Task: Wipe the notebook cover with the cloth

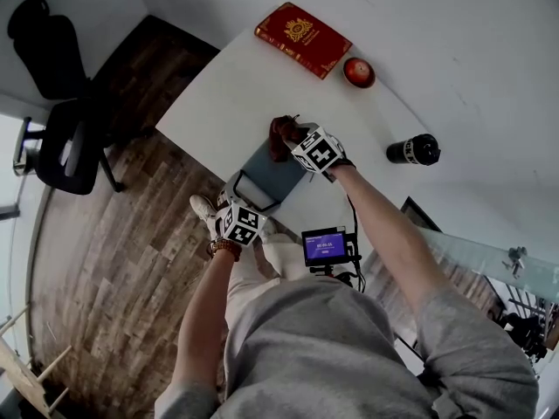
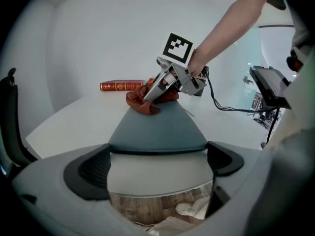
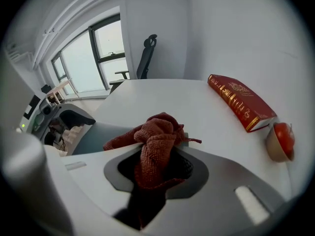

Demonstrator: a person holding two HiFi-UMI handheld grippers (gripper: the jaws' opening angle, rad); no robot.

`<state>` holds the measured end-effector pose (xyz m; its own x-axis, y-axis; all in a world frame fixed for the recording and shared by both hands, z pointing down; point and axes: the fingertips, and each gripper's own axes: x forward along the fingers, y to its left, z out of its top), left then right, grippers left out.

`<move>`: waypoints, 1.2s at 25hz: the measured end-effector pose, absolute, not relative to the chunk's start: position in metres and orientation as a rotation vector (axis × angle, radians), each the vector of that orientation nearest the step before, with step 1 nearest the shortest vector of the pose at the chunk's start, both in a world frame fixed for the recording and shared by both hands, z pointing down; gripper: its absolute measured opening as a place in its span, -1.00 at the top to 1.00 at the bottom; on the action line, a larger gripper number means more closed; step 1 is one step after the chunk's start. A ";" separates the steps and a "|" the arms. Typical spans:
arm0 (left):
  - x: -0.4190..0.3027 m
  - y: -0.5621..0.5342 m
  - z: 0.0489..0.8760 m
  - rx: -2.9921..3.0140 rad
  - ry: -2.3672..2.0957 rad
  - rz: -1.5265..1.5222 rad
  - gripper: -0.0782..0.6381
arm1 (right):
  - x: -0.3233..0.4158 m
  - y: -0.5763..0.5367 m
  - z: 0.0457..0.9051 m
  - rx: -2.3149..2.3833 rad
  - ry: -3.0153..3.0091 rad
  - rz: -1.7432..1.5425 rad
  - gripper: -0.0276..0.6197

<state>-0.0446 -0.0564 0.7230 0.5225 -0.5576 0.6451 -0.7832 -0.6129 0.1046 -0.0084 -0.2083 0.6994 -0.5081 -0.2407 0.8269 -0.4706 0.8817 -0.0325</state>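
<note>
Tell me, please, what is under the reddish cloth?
The cloth, pinched by the right gripper, rests on the far end of the grey-blue notebook. The cover beneath the cloth is hidden.

A white table point(image 1: 218, 94) is set against a plain white wall point(image 3: 236, 33). Beside it, a dark wood-plank floor point(image 1: 113, 269) is seen, and a black office chair point(image 1: 65, 142) is stood on it. Daylight is let in through a tall window point(image 3: 83, 63).
</note>
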 end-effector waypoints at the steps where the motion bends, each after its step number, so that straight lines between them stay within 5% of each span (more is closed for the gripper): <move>1: -0.045 -0.057 0.723 2.383 -1.107 0.809 -0.90 | -0.010 -0.206 0.699 0.510 -2.128 0.315 0.60; 30: -0.046 -0.056 0.724 2.375 -1.114 0.829 -0.90 | -0.075 -0.116 0.696 0.239 -2.198 0.184 0.60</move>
<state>-0.0462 -0.0562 0.7237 0.5096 -0.5585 0.6545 -0.7877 -0.6090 0.0937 -0.0746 -0.1163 0.6956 -0.5852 -0.1055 0.8040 -0.2374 0.9703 -0.0455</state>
